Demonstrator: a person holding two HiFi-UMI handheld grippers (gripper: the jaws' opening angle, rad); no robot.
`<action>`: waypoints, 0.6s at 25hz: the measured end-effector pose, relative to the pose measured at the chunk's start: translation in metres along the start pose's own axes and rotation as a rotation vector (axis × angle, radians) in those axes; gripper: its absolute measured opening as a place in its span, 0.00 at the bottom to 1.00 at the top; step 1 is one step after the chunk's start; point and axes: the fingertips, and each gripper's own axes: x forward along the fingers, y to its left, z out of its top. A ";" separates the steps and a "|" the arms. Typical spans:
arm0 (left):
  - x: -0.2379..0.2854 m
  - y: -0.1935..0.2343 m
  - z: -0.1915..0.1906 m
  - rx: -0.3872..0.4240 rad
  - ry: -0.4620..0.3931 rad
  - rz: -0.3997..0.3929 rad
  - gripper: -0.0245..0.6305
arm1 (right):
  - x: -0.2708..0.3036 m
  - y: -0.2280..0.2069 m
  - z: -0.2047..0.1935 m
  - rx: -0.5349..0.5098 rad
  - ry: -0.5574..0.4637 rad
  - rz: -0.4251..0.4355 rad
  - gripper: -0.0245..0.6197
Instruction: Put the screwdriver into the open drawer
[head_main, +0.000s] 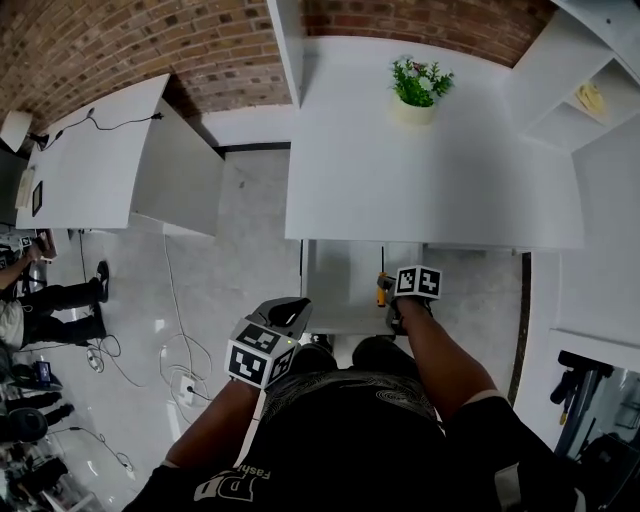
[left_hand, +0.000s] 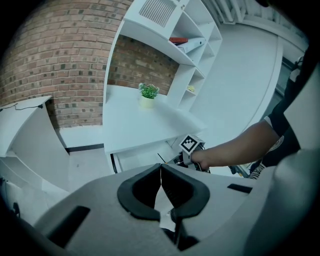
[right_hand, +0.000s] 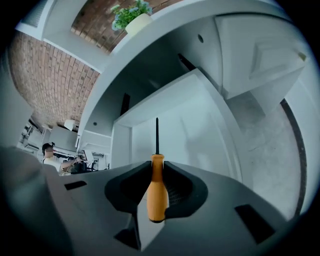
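Note:
A screwdriver (right_hand: 157, 192) with an orange handle and a thin black shaft is clamped upright between the pads of my right gripper (right_hand: 157, 169), shaft pointing forward. It hangs over the inside of the open white drawer (right_hand: 175, 132). In the head view, the right gripper (head_main: 390, 298) holds the screwdriver (head_main: 381, 290) above the drawer (head_main: 335, 285), which is pulled out from under the desk. My left gripper (head_main: 290, 310) hovers at the drawer's front left corner. In the left gripper view its jaws (left_hand: 161, 169) meet at the tips with nothing between them.
A white desk (head_main: 430, 190) carries a small potted plant (head_main: 420, 88) at the back. White shelves (head_main: 575, 90) stand to the right. A second white table (head_main: 90, 160) is at the left, with cables on the floor (head_main: 170, 370). A person (head_main: 40, 300) sits far left.

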 end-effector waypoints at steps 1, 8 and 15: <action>0.001 0.001 -0.001 -0.007 0.003 0.006 0.07 | 0.005 -0.004 0.000 -0.001 0.007 -0.011 0.16; 0.004 0.006 -0.007 -0.049 0.022 0.042 0.07 | 0.031 -0.029 0.006 0.014 0.040 -0.066 0.16; 0.003 0.013 -0.023 -0.102 0.043 0.072 0.07 | 0.060 -0.042 -0.001 -0.032 0.100 -0.106 0.16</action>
